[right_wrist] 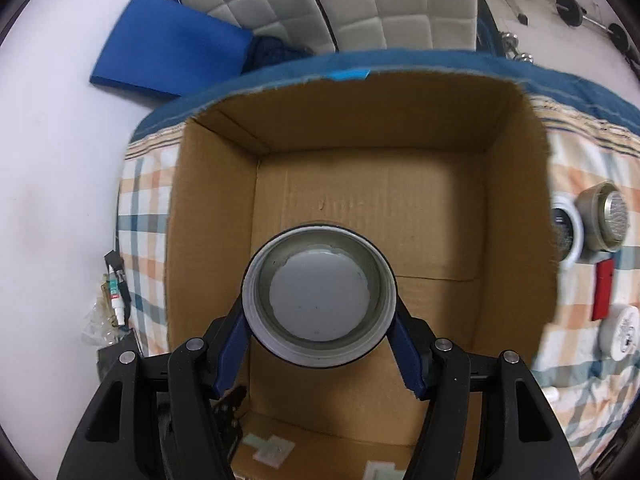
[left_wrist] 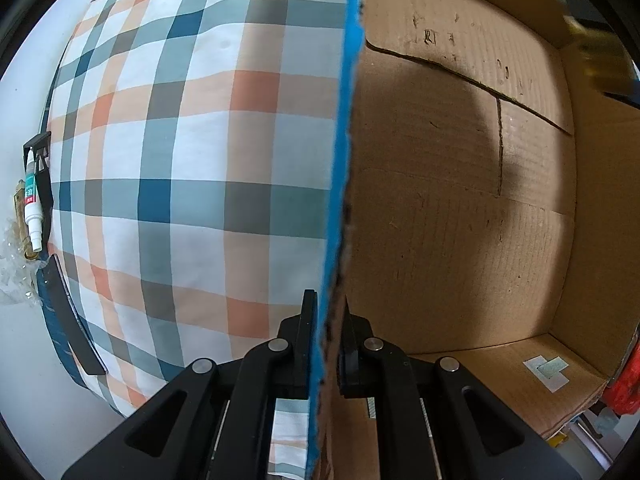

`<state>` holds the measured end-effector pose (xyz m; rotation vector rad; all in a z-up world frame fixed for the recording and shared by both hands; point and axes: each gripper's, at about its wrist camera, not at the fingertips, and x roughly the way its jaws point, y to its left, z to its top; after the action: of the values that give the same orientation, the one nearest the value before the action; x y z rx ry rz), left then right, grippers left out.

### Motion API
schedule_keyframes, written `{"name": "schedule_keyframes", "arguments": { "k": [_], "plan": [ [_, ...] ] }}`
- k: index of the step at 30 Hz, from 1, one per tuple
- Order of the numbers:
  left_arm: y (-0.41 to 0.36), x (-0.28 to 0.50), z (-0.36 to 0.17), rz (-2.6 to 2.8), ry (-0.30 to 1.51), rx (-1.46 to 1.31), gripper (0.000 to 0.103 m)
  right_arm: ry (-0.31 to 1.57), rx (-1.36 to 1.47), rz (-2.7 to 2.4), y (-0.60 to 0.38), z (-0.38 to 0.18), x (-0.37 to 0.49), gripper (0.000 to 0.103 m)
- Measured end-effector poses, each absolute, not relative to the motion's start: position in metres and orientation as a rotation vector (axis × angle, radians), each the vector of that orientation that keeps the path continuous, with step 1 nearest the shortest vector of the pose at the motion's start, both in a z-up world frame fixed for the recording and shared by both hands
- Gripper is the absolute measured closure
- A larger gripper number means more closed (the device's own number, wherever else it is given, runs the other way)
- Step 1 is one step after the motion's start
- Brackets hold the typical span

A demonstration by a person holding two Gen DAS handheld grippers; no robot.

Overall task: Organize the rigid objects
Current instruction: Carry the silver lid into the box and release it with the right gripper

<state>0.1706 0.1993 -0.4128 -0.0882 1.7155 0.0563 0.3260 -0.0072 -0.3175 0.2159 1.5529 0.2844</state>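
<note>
- Gripped between the blue pads (right_wrist: 232,354) of the right hand-held gripper (right_wrist: 319,354), a round grey container (right_wrist: 319,294) is held by its sides with its open mouth toward the camera, above the inside of the cardboard box (right_wrist: 516,184).
- Nothing is seen lying on the visible part of the box floor apart from pale tape patches (right_wrist: 272,450), so the sorting is judged to be at an early stage, with this container possibly the first piece to go in.
- The left hand-held gripper (left_wrist: 328,344) is closed on the box's side wall at its blue-taped rim (left_wrist: 340,160), one finger outside and one inside, so the box is steadied.
- Several items are seen outside the box on the checked bedcover (left_wrist: 180,160): a round metal-faced object (right_wrist: 608,216), a dark round item with a white rim (right_wrist: 564,228), a flat red piece (right_wrist: 603,290) and a white round container (right_wrist: 622,332). These are judged to be left to move.
- A small white tube (left_wrist: 31,204) lies at the bed's edge on the far side, beside crumpled clear wrapping (left_wrist: 14,264); whether it belongs to the task cannot be told.
- Release of the held container is not yet done.
</note>
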Motion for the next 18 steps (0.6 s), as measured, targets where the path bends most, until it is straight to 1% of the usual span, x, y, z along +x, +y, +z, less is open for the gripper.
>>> {"name": "schedule_keyframes", "arguments": {
  "k": [6,18],
  "plan": [
    [0.203,0.170,-0.417,0.054,1.718,-0.085,0.098,1.612,0.236,0.293,0.008,-0.355,0.337,0.037],
    [0.196,0.184,-0.420,0.051,1.719,-0.077,0.098,1.711,0.219,0.296,0.024,-0.399,0.341,0.036]
  ]
}}
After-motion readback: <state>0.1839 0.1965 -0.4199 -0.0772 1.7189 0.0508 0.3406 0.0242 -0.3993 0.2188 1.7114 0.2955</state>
